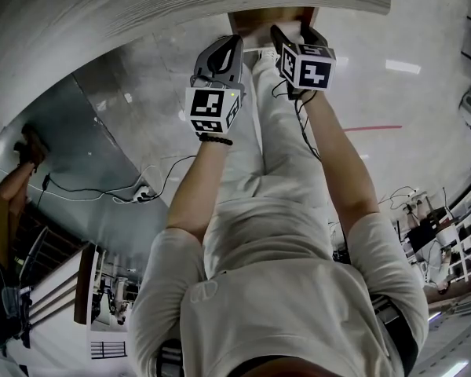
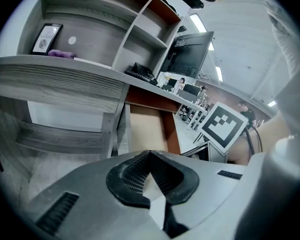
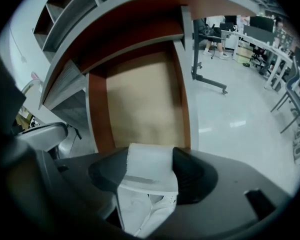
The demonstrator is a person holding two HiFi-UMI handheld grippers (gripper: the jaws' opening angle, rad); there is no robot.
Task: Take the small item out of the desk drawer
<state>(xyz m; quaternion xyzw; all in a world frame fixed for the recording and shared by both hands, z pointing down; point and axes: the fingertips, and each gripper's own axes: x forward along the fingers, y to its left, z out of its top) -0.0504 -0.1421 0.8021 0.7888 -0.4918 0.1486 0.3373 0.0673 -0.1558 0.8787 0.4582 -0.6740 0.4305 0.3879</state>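
The desk drawer (image 3: 140, 96) stands pulled out, and its tan bottom is bare where I can see it. A small white boxy item (image 3: 147, 171) sits between the dark pads of my right gripper (image 3: 149, 156), which is shut on it just in front of the drawer's near edge. In the head view the right gripper (image 1: 292, 34) reaches up to the drawer (image 1: 271, 18) under the desk top. My left gripper (image 1: 231, 45) hangs beside it on the left. Its pads (image 2: 135, 176) meet at the tip with nothing between them, pointing at the drawer (image 2: 147, 131).
Above the drawer the grey desk (image 2: 55, 84) carries shelves with a framed picture (image 2: 46, 38), a purple thing (image 2: 60, 54), a dark object (image 2: 140, 73) and a monitor (image 2: 187, 54). Cables (image 1: 102, 191) lie on the floor to the left. My own legs (image 1: 279, 148) stand below the drawer.
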